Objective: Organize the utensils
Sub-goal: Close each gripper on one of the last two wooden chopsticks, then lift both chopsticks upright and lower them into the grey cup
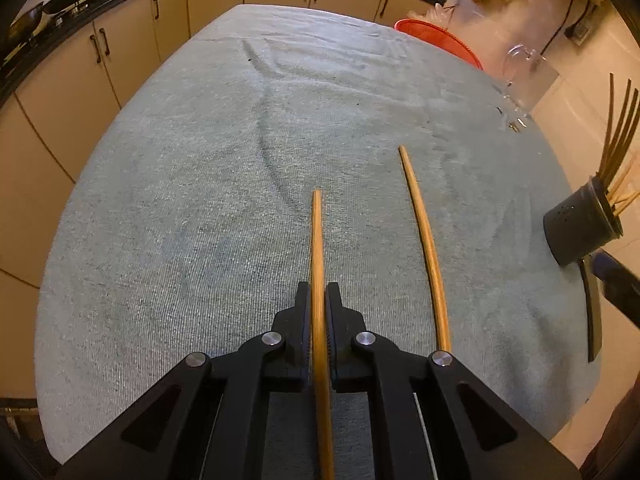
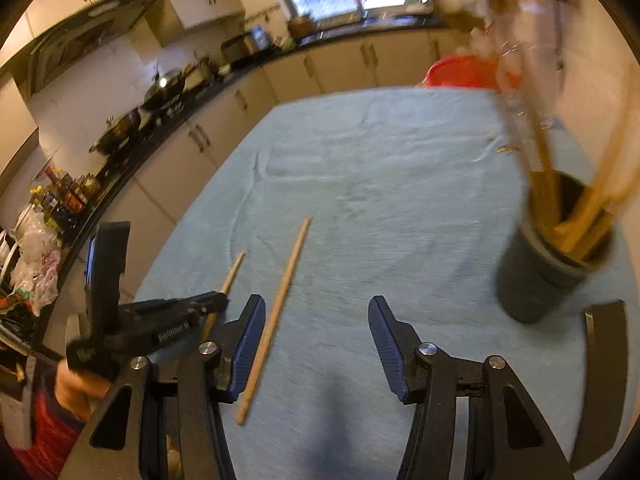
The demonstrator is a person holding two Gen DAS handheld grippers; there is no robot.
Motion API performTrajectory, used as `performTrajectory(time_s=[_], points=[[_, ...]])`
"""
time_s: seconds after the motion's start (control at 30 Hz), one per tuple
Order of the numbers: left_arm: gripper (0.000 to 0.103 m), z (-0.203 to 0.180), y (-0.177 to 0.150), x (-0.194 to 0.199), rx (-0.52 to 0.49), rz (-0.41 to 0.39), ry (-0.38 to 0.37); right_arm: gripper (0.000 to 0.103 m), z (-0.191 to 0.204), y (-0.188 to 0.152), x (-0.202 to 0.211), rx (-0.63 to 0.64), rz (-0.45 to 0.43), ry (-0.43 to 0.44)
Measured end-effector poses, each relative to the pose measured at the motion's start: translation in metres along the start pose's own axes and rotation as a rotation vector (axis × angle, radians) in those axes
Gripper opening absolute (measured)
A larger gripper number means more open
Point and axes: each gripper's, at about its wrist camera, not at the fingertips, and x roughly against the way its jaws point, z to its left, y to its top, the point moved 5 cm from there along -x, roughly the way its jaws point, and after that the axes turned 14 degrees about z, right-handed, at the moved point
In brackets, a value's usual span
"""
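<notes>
My left gripper [image 1: 318, 292] is shut on a wooden chopstick [image 1: 317, 240] that points forward over the blue-grey cloth-covered table [image 1: 200, 184]. A second chopstick [image 1: 424, 232] lies loose on the cloth just right of it. In the right wrist view my right gripper [image 2: 316, 312] is open and empty above the cloth, with the loose chopstick [image 2: 276, 316] by its left finger and my left gripper [image 2: 176, 312] holding its chopstick [image 2: 234, 270] further left. A dark utensil holder [image 2: 540, 276] with several chopsticks stands at the right; it also shows in the left wrist view [image 1: 580, 224].
A dark flat blade-like object [image 2: 604, 364] lies on the cloth beside the holder. A red basin [image 1: 436, 36] and a clear glass pitcher [image 1: 524, 76] sit at the far right table edge. Kitchen cabinets [image 1: 132, 40] with woks on the counter run along the left and back.
</notes>
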Motion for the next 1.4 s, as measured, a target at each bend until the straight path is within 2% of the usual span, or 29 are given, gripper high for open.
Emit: performTrajectory(time_s=[0.2,0.27,0.33,0.53,0.63,0.67,0.8,0.93,1.07,1.3,1.4], points=[[0.008,0.004,-0.003,0.001,-0.017,-0.009,-0.039,0.043,0.017,0.038,-0.061,-0.044,0.169,0.041],[0.008,0.003,-0.003,0.001,-0.027,-0.014,-0.042,0.037,0.020,0.046,-0.076,-0.044,0.209,0.034],[0.008,0.002,-0.004,0.002,-0.040,-0.022,-0.032,0.035,0.025,0.055,-0.095,-0.044,0.246,-0.004],[0.008,0.004,-0.005,0.002,-0.049,-0.028,-0.052,0.027,0.035,0.064,-0.127,-0.021,0.314,-0.101],[0.008,0.006,-0.006,0.002,-0.042,-0.025,-0.066,0.018,0.038,0.062,-0.137,-0.010,0.334,-0.145],[0.008,0.007,-0.006,0.002,-0.040,-0.023,-0.073,0.010,0.040,0.062,-0.139,0.008,0.337,-0.173],[0.008,0.007,-0.004,0.003,-0.035,-0.017,-0.076,0.007,0.038,0.062,-0.136,-0.001,0.314,-0.133],[0.006,0.006,-0.001,0.006,-0.022,-0.035,-0.069,0.007,0.037,0.058,-0.103,-0.009,0.205,-0.068],[0.006,0.006,0.003,0.030,-0.005,-0.112,-0.091,0.007,0.038,0.054,-0.064,0.015,0.083,-0.040],[0.006,-0.003,0.001,0.100,0.002,-0.312,-0.090,0.007,0.042,0.032,0.025,0.061,-0.217,-0.003],[0.006,-0.013,-0.002,0.120,-0.011,-0.370,-0.077,0.007,0.046,0.020,0.049,0.081,-0.298,-0.004]])
